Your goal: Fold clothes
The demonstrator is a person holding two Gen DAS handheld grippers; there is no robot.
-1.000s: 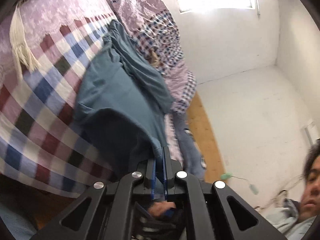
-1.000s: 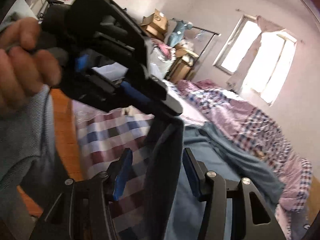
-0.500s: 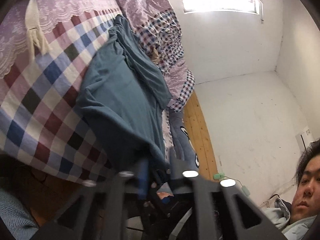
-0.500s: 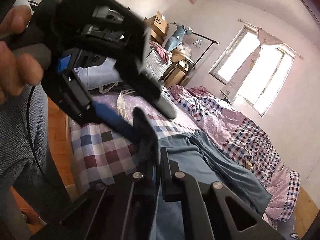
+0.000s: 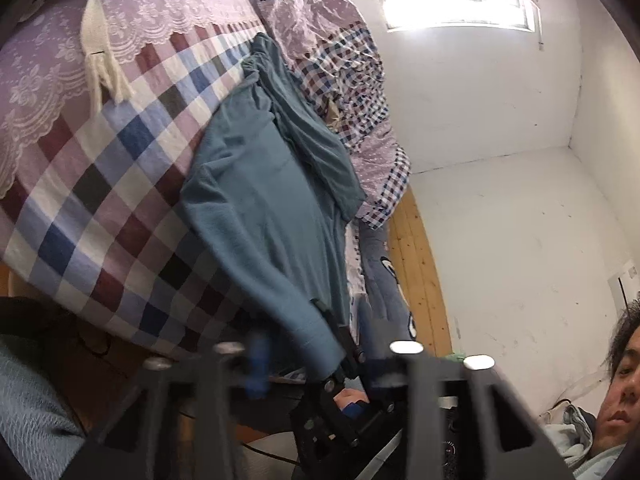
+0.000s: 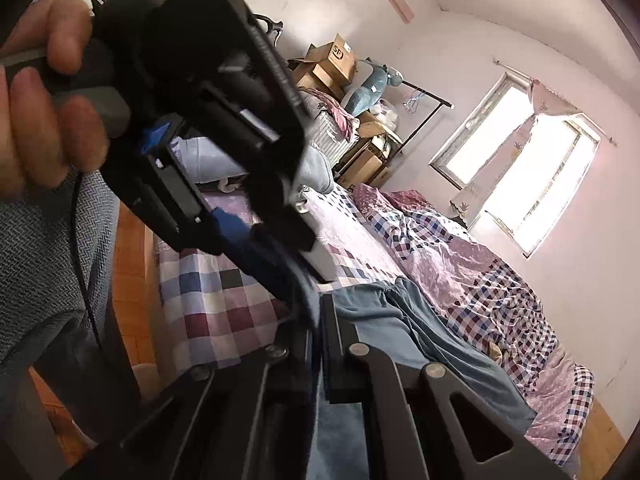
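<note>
A blue-green top (image 5: 272, 200) lay spread on the checked bed cover (image 5: 100, 184), with one end hanging over the bed's edge. The left tool (image 5: 316, 364) was open wide, and the hanging cuff of the top sat between its fingers. The right tool (image 6: 320, 320) was squeezed almost shut on that same dark end of the top, just beside the left tool.

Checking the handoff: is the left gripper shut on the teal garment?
No: the left gripper stands open, and the teal garment hangs loose between its spread fingers.
</note>
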